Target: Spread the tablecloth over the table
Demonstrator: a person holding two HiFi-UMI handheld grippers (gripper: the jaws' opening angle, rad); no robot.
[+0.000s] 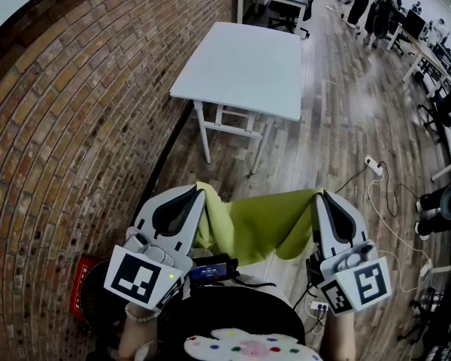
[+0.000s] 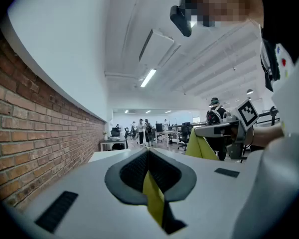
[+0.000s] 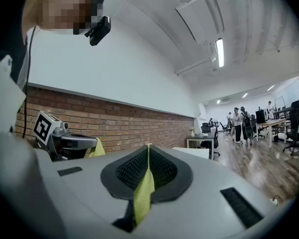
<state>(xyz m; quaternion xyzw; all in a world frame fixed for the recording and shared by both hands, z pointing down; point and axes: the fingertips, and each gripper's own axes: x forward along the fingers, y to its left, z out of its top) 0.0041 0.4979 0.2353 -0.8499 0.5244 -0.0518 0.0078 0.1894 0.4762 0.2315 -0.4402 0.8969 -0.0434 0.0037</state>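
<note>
Left gripper (image 2: 149, 158): jaws closed on a yellow-green fold of the tablecloth (image 2: 154, 200), which is pinched between the dark ribbed pads (image 2: 131, 171) and trails back from the seam where they meet. Right gripper (image 3: 148, 153): jaws likewise closed on a thin fold of the same cloth, which hangs out toward the camera between its pads.

In the head view the two grippers are held side by side and roughly level, close in front of the person's body, each pointing away from the person. The cloth sags between them as a loose, crumpled band, one end caught at each set of tips (it is off the floor and clear of the furniture). A square marker cube sits at the rear of each gripper, above the hand that carries it.

The table (image 1: 244, 66), white-topped with pale legs, stands well ahead of the grippers against the base of the brick wall (image 1: 75, 119). Its top is bare, and the cloth does not touch it. The wooden floor (image 1: 346, 119) lies between the person and the table, with a white power strip (image 1: 373, 165) and its cable to the right. Further desks, chairs and several people occupy the far end of the room.
</note>
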